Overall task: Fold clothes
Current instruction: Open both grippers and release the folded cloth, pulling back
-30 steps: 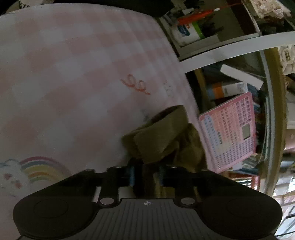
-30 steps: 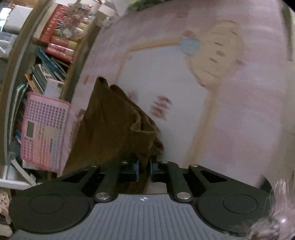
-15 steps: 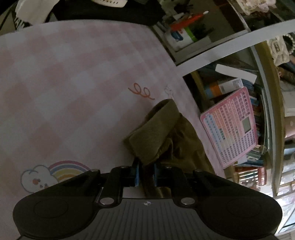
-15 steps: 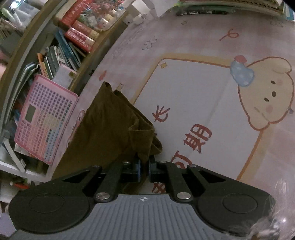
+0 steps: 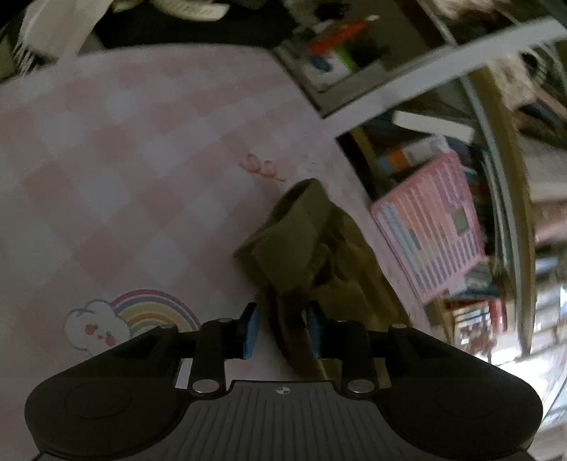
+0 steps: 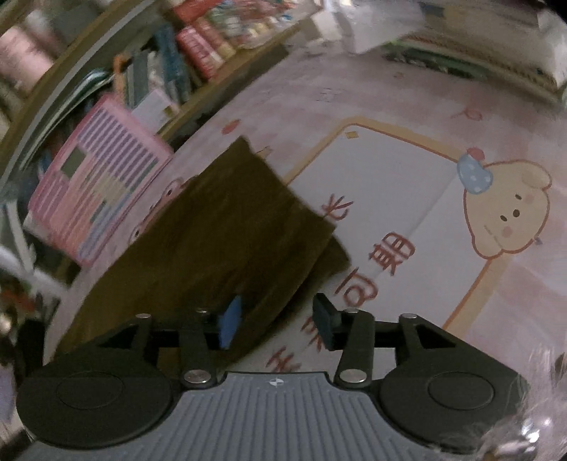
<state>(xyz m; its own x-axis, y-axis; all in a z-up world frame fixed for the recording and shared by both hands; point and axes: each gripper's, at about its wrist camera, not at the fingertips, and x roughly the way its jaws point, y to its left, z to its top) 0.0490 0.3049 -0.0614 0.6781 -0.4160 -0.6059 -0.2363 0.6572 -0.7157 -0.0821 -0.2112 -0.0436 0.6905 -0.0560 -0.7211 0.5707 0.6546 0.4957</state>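
Observation:
An olive-brown garment (image 5: 304, 241) lies bunched on the pink checked mat (image 5: 124, 170) near its right edge. My left gripper (image 5: 283, 328) is open, and a strip of the cloth lies between its jaws without being pinched. In the right wrist view the same garment (image 6: 226, 234) lies flatter as a folded slab on the cartoon mat (image 6: 407, 177). My right gripper (image 6: 280, 324) is open, with the cloth's near edge reaching between its jaws by the left blue pad.
A pink calculator-like toy (image 5: 432, 230) leans on the shelf beside the mat; it also shows in the right wrist view (image 6: 95, 184). Bookshelves with books (image 6: 198, 53) run along the mat's edge. Dark clothing (image 5: 177, 25) lies at the far end.
Both grippers were shut on the garment and have opened. The cloth has dropped and now lies flatter on the mat. Both views are blurred by motion.

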